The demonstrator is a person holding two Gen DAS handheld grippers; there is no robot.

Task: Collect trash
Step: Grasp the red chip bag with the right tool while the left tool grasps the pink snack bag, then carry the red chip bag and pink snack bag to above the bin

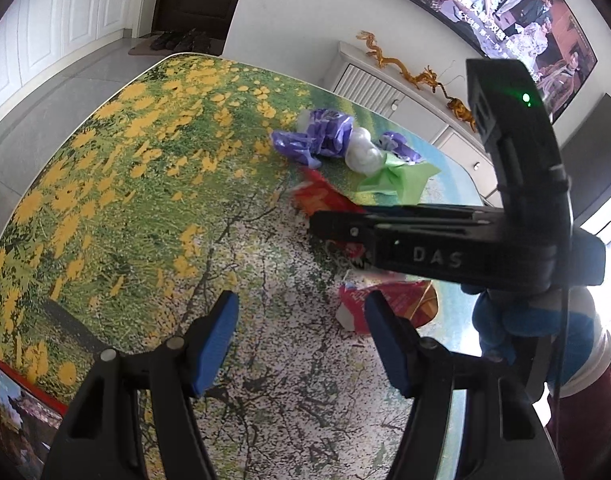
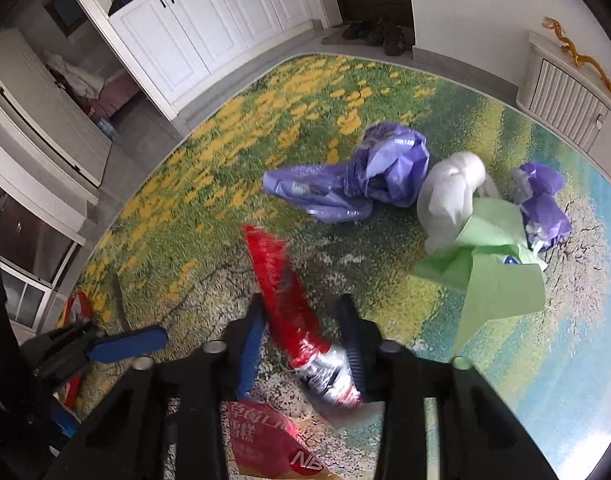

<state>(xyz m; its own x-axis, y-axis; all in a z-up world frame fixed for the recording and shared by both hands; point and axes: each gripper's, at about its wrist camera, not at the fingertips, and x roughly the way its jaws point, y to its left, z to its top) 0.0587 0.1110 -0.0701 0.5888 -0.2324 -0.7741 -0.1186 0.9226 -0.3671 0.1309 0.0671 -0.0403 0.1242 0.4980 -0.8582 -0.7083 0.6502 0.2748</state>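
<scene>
Right now a long red and silver snack wrapper (image 2: 301,320) sits between the blue pads of the right tool (image 2: 301,344), which appear closed on its silver lower part, while its red upper end sticks out forward over the tabletop (image 2: 193,184), blurred. It is judged to be very light, thin and crinkly, slippery on its foil face, and likely to flop or slide out unless pinched across a bunched fold rather than a flat edge. Below it, nearer the camera, lies a pink-red packet (image 2: 265,440) with Chinese characters and white letters reading "NB" in a red circle; the characters are too blurred to give reliably. Farther off on the tabletop rests a loose heap: a crumpled purple plastic bag (image 2: 369,176), a white wad (image 2: 449,196), a green sheet of paper or plastic (image 2: 493,256) and a smaller purple scrap (image 2: 545,204), all touching or overlapping. These also look soft and weightless, best taken at a thick crumple. The left tool (image 1: 301,336) hangs over the tabletop with its blue pads well apart and nothing between them. In the left wrist view the right tool's black body crosses the picture, marked "DAS", with a green light lit on it. The tabletop carries a printed meadow of yellow flowers. A wall screen (image 1: 505,4) behind shows people and Chinese subtitles, unreadable.
</scene>
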